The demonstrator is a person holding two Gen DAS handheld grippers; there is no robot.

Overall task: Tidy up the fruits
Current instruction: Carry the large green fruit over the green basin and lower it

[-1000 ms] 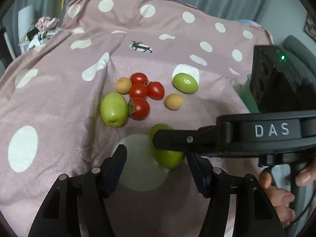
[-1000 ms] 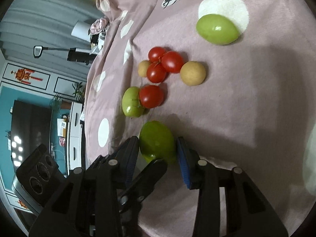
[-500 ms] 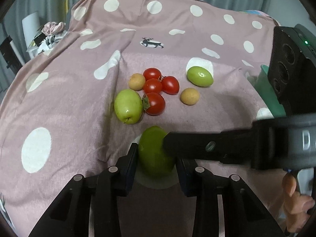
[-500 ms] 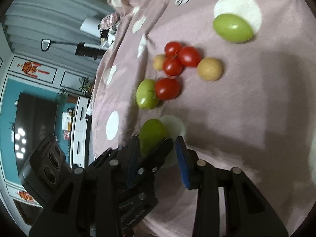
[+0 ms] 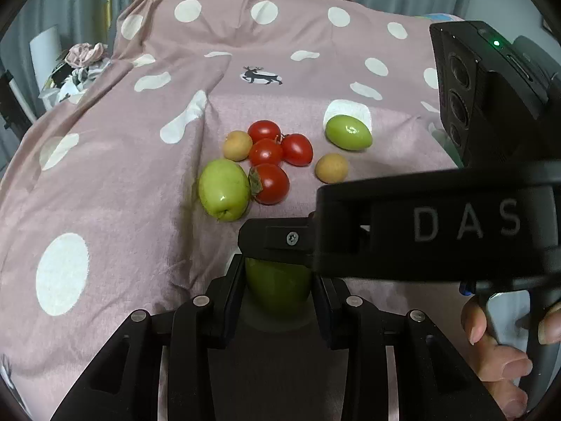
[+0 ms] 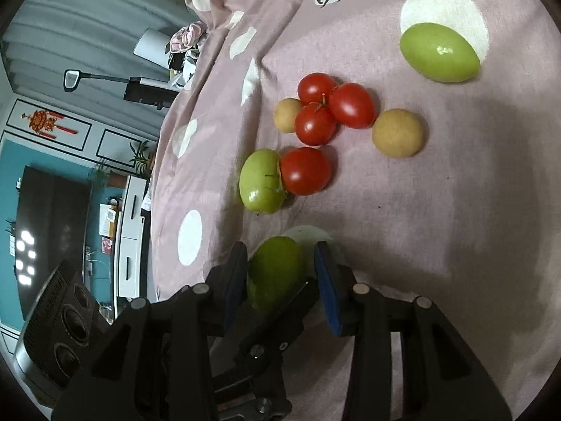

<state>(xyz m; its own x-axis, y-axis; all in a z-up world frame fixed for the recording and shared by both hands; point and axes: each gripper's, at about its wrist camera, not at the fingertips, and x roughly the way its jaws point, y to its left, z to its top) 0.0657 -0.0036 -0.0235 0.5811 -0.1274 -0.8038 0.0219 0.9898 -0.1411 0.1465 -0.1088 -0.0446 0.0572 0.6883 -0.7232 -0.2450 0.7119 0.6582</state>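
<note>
We hold the green fruit (image 5: 277,287) firmly in our left gripper (image 5: 277,286), just in front of the red tomatoes (image 5: 271,154). Our right gripper (image 6: 280,277) is opening around it, one pad apart. Its skin looks smooth and slippery, so we grip its widest part.

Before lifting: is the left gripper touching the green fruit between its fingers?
Touching. The left wrist view shows the left gripper with fingers pressed flush on both sides of the green fruit, no gap.
</note>
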